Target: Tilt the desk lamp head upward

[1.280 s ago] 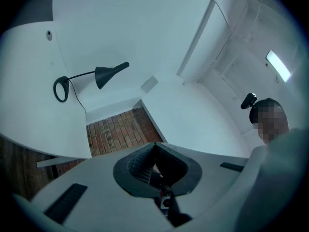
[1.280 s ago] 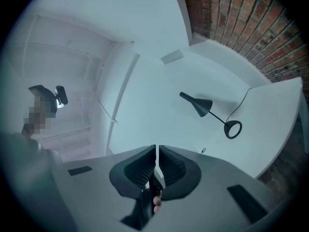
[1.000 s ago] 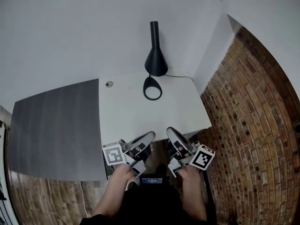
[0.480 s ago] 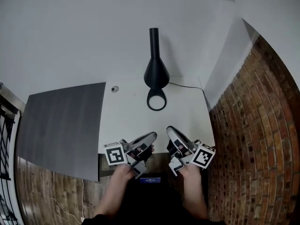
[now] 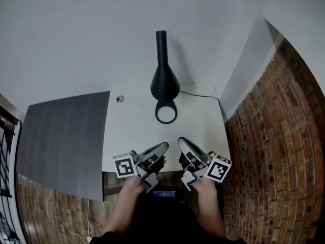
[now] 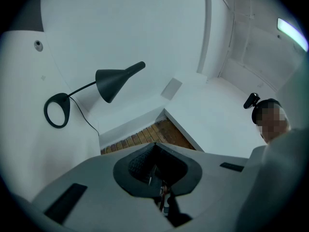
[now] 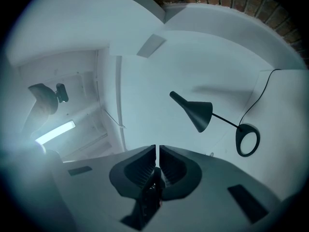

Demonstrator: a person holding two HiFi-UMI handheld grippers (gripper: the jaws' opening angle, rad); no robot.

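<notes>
Jaws of the left gripper (image 6: 154, 148) stand together, the dark ribbed pads meeting with nothing between them; jaws of the right gripper (image 7: 157, 150) are likewise closed, only a hairline seam showing between the pads, and they hold nothing; in the head view the left gripper (image 5: 163, 147) and the right gripper (image 5: 182, 142) hang side by side over the near edge of the white desk (image 5: 134, 131), tips slanting toward each other but apart, each carried by a hand, the left hand (image 5: 133, 185) and the right hand (image 5: 205, 186); neither gripper touches anything on the desk.

Beyond them, well apart from both, the black desk lamp (image 5: 164, 81) stands at the far edge of the desk by the white wall (image 5: 76, 39); its cone head (image 6: 113, 81) has the wide mouth toward the ring base (image 5: 166, 112) and the narrow neck pointing away; a thin stem joins head and ring in both gripper views; a black cord (image 5: 199, 96) runs from the base toward the desk's right corner; a small round grommet (image 5: 120, 99) sits near the desk's far left corner; a grey panel (image 5: 61, 136) adjoins the desk on the left, and brick flooring (image 5: 269, 151) lies to the right.
</notes>
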